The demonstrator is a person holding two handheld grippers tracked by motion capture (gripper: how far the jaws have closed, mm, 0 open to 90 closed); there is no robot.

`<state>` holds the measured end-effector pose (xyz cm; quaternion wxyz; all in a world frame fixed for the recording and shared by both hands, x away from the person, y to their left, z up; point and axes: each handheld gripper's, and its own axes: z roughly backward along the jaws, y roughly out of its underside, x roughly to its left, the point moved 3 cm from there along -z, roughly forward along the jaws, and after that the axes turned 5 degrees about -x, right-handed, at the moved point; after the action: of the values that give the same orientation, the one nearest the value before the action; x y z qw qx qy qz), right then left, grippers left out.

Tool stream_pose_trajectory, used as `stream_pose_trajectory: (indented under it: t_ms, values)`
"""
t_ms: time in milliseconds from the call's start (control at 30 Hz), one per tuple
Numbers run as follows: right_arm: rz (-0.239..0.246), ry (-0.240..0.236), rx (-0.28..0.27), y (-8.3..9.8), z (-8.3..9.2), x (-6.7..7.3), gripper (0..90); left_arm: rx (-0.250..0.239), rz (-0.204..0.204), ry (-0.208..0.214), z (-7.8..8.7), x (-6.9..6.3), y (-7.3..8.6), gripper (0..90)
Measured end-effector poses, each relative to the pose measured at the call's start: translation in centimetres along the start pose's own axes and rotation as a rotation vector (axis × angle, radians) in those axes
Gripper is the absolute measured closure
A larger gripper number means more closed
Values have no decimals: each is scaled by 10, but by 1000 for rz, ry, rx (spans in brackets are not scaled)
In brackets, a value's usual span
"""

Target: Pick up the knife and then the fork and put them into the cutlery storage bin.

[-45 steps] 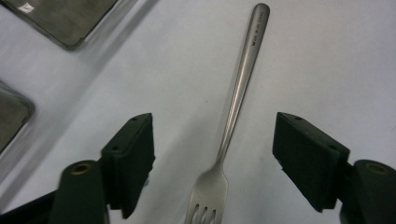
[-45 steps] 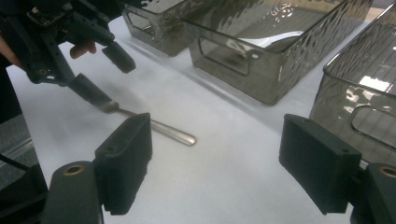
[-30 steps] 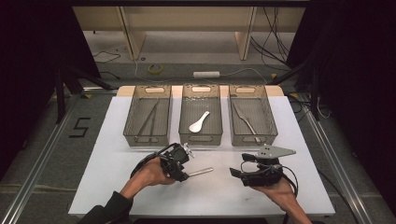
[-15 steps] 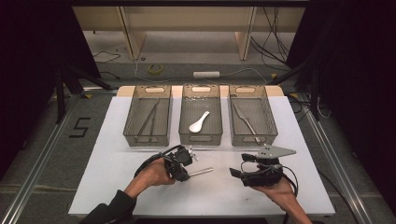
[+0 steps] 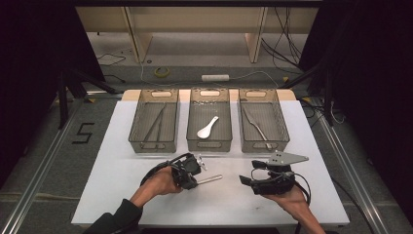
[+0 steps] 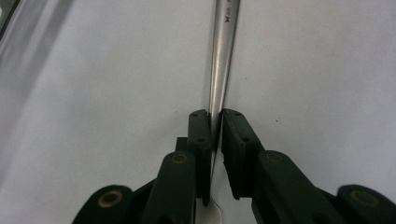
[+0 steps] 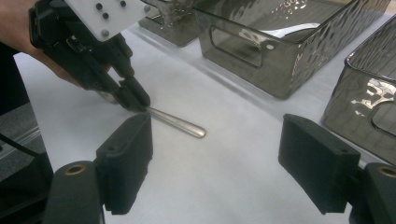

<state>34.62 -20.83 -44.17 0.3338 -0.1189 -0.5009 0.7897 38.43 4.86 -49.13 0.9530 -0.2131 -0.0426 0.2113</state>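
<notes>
Bright, even overhead light on the white table [image 5: 122, 195], dark surroundings, soft focus, faint shadows.

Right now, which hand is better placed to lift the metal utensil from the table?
Left. The left gripper has just closed its jaws on the utensil handle; the right gripper is open, apart from it.

A grey floor [image 5: 44, 161] was seen strewn with cables [image 5: 122, 61]; a tape roll [image 5: 162, 72] and power strip [image 5: 215, 77] lay beyond, darkness flanking both sides.
</notes>
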Motion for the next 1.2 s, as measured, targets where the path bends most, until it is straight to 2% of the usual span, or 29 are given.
stream_pose_trajectory:
  t_ms: [33, 167, 500, 533, 600, 867, 1000, 1100, 1200]
  values:
    - [-1, -1, 0, 0, 0, 0, 269, 0, -15, 5, 0, 0, 1, 823]
    - [-1, -1, 0, 0, 0, 0, 271, -11, -26, 3, 0, -1, 1, 832]
    - [-2, 0, -5, -1, 0, 0, 274, -44, -1, 8, 3, 2, 1, 836]
    - [-2, 0, -5, -1, 0, 0, 274, -44, -6, 7, 5, 2, 1, 836]
    - [-1, -1, -6, -1, 1, 0, 275, -63, 9, 0, 7, 2, 1, 837]
    - [-1, -1, -2, -1, 0, 0, 275, -77, 11, -8, 15, 4, 0, 837]
    - [3, -1, -6, -2, 0, 1, 274, -107, 18, -10, 22, 3, -2, 837]
    - [14, -5, -11, -3, -1, 2, 274, -118, 7, -6, 28, 0, -4, 837]
    - [66, -16, -17, -6, -4, 11, 274, -132, 0, 12, 37, -5, -7, 837]
